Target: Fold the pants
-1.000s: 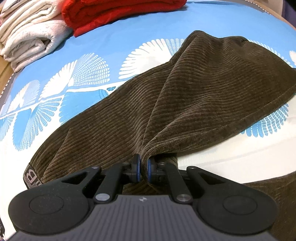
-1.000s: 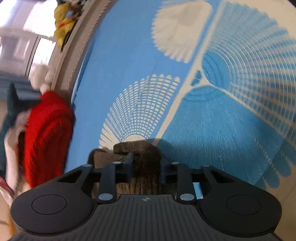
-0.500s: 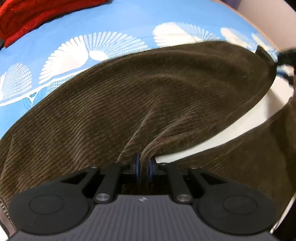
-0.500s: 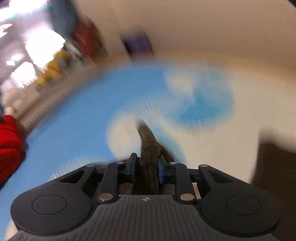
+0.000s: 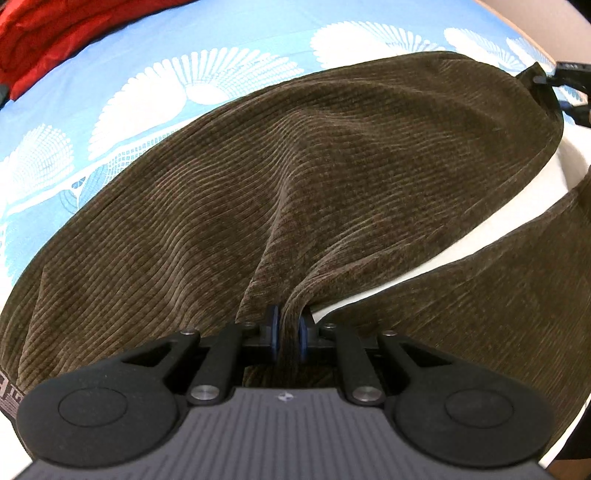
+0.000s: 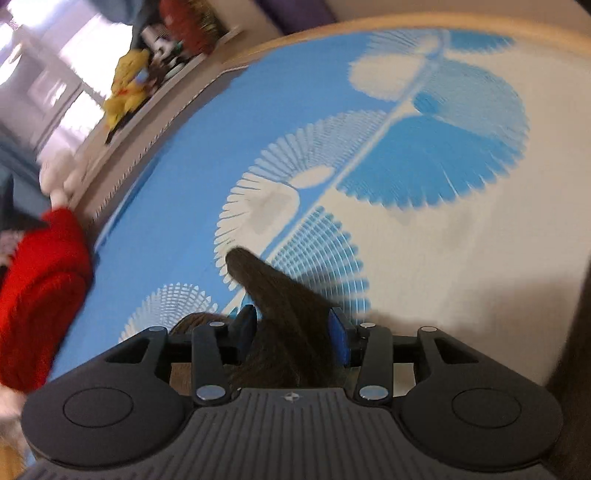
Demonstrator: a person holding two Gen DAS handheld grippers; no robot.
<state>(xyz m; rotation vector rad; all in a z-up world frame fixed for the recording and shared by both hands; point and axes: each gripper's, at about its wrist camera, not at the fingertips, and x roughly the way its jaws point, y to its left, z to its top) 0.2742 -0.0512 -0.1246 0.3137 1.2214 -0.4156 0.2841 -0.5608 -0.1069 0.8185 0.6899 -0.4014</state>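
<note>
The left gripper (image 5: 287, 334) pinches the brown corduroy pants (image 5: 314, 177), which stretch ahead across the bed (image 5: 155, 48); the right gripper's (image 6: 291, 328) fingers have just been spreading, cloth lying loose between them.

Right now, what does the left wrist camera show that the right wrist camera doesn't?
Only left: the brown corduroy pants spread wide, with the left gripper pinching a fold. Only right: a yellow plush toy beyond the bed edge, and a pants tip between the jaws of the right gripper, which have just been opening. Both: the blue patterned sheet and a red folded garment.
</note>
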